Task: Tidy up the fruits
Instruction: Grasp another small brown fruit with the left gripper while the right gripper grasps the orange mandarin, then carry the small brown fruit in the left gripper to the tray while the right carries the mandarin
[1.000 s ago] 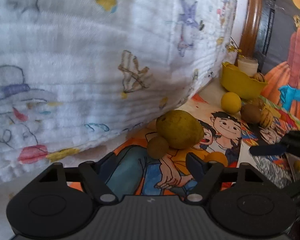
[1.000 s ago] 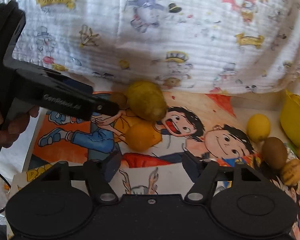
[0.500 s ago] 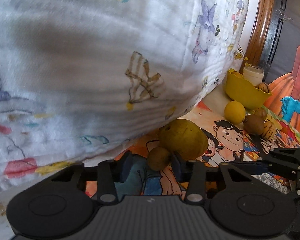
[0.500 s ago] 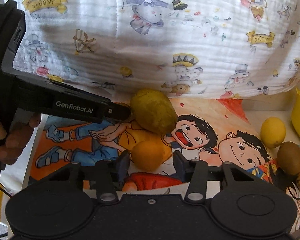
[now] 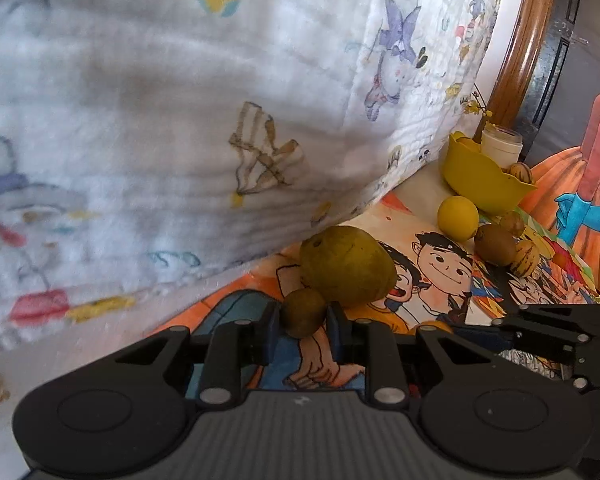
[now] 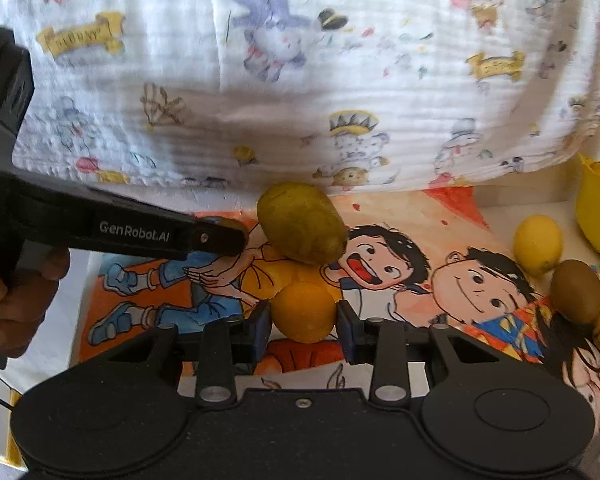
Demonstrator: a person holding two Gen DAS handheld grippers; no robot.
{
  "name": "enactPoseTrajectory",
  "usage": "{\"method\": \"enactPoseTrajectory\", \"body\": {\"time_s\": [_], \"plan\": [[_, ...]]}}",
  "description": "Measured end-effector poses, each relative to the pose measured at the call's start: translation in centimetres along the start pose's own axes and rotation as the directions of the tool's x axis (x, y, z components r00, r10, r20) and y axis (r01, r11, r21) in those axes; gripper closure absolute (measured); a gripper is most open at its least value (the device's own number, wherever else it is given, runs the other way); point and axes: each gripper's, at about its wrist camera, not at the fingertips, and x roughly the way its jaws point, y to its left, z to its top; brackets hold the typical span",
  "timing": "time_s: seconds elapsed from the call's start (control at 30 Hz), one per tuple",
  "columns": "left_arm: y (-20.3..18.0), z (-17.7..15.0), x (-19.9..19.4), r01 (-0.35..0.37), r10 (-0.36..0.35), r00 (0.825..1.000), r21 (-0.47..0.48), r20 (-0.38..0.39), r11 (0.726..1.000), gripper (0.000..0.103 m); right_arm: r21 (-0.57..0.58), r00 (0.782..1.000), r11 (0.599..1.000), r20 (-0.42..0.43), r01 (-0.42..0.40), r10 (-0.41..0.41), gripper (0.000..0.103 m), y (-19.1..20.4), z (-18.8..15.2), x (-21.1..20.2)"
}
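My left gripper (image 5: 300, 322) is shut on a small brown round fruit (image 5: 303, 312), right in front of a large green-yellow fruit (image 5: 346, 266). My right gripper (image 6: 303, 326) is shut on an orange fruit (image 6: 303, 312), just in front of the same large fruit (image 6: 302, 228). The left gripper's finger (image 6: 216, 236) shows in the right wrist view beside the large fruit. A yellow bowl (image 5: 480, 184) stands at the far right, with a lemon (image 5: 458, 217), a brown kiwi (image 5: 495, 245) and striped small fruits (image 5: 525, 258) in front of it.
A white printed cloth (image 5: 220, 120) hangs over the back edge, close above the fruit. The fruits lie on a cartoon-printed mat (image 6: 420, 264). A white jar (image 5: 502, 146) stands behind the bowl, by a wooden frame (image 5: 528, 40).
Both grippers moved forward and closed: the left on the small brown fruit, the right on the orange fruit. Both were open a second ago.
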Motion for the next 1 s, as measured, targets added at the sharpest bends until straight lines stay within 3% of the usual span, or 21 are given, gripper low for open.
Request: {"method": "enactPoseTrajectory", "body": {"time_s": [0.27, 0.5, 0.73, 1.0], "plan": [[-1.7, -0.8, -2.1, -0.001, 0.001, 1.000, -0.017, -0.001, 1.000, 0.076, 0.080, 0.995, 0.994, 0.054, 0.078, -0.083, 0.066, -1.4, -1.6, -6.4], [-5.2, -1.4, -3.8, 0.039, -0.039, 0.999, 0.005, 0.000, 0.999, 0.076, 0.174, 0.975, 0.968, 0.097, 0.180, -0.199, 0.066, -3.0, -4.5, -12.5], [-9.9, -1.9, -4.5, 0.110, -0.110, 0.994, 0.038, -0.007, 0.993, 0.076, 0.252, 0.938, 0.918, 0.084, 0.307, -0.337, 0.066, -4.9, -8.5, -17.2], [-16.7, -3.3, -4.4, 0.220, -0.218, 0.975, 0.107, -0.033, 0.970, 0.076, 0.387, 0.874, 0.813, 0.034, 0.436, -0.485, 0.066, -7.3, -14.0, -21.4]]}}
